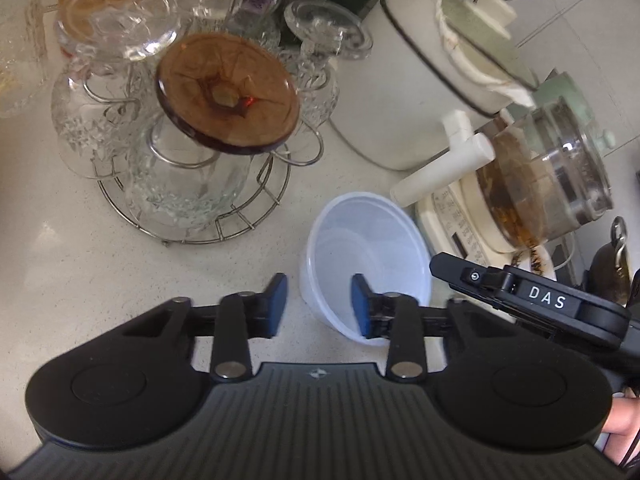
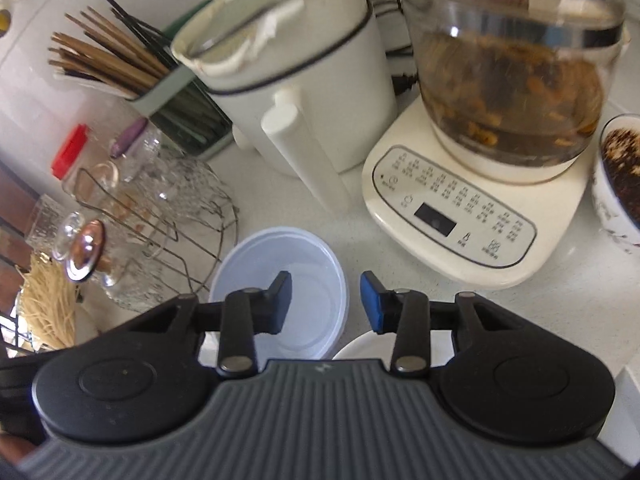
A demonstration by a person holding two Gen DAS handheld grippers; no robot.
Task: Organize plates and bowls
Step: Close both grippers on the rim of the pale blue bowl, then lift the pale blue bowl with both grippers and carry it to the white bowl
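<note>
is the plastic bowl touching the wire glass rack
Apart. In the left wrist view, bare counter shows between the translucent plastic bowl and the wire rack's base ring; the right wrist view is less clear there.

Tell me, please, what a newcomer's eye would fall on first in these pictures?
Probably the translucent plastic bowl, empty on the pale counter, with both open tools at its rim: the left tool and the right tool. Next, the amber glass lid on the wire rack of glassware to its left, and the glass kettle of brown brew behind.
</note>
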